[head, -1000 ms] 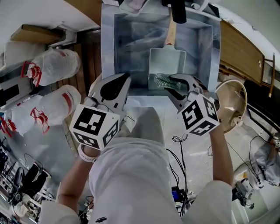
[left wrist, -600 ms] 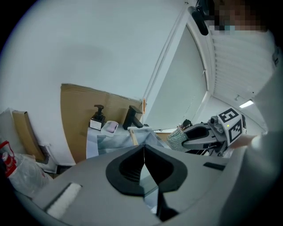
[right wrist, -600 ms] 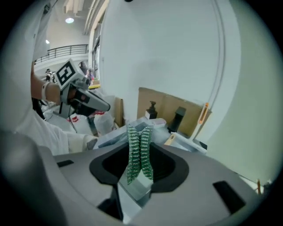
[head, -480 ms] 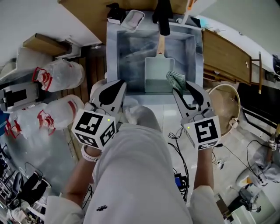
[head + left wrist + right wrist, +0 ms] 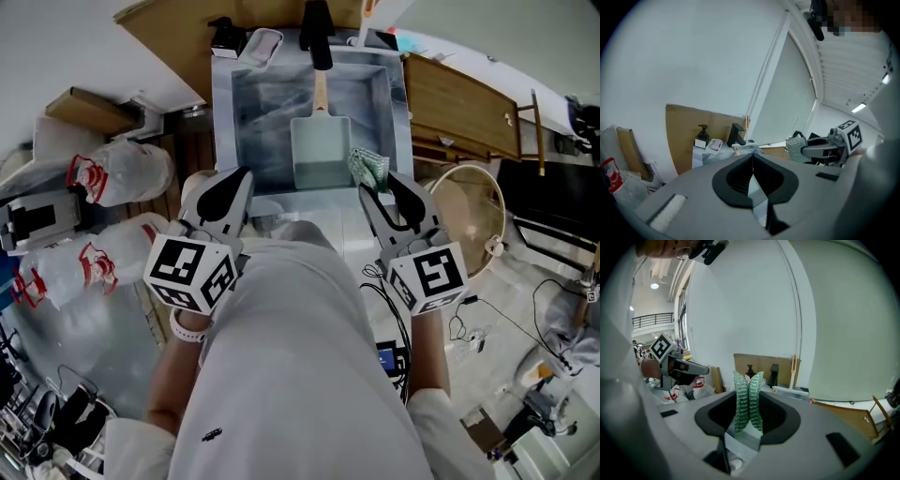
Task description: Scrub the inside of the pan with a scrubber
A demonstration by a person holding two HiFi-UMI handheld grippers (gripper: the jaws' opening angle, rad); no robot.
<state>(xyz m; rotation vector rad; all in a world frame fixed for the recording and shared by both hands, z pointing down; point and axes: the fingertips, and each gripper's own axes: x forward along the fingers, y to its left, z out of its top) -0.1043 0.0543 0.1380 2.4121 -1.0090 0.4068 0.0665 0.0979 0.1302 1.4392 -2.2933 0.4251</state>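
Over on the left, white plastic bags [image 5: 120,167] with red ties sit on the floor beside a flat piece of cardboard [image 5: 89,111]. Next comes the left gripper [image 5: 234,187], held low in front of the person near the sink's front left corner; its jaws are pressed together with nothing between them, and its marker cube [image 5: 192,272] faces up toward the person's head. Ahead of it is the steel sink [image 5: 223,112], with a soap bottle [image 5: 223,36] and a small dish [image 5: 258,45] on its far rim and a black faucet [image 5: 316,33] reaching over the middle. The pan [image 5: 321,155], pale green and square, lies flat on the bottom of the sink, open side up, its wooden handle pointing away toward the faucet. Just beside the pan's near right corner is the green scrubber [image 5: 368,167], folded double and standing up out of the right gripper [image 5: 378,183], whose jaws are clamped on it from both sides. From where I stand I cannot tell whether the scrubber touches the pan; it looks to be at the sink's front edge rather than inside the pan. Right of the sink lies a wooden board [image 5: 459,103], and below that a round basket [image 5: 478,220] stands on the pale floor, with black cables [image 5: 394,300] trailing near the person's right arm.
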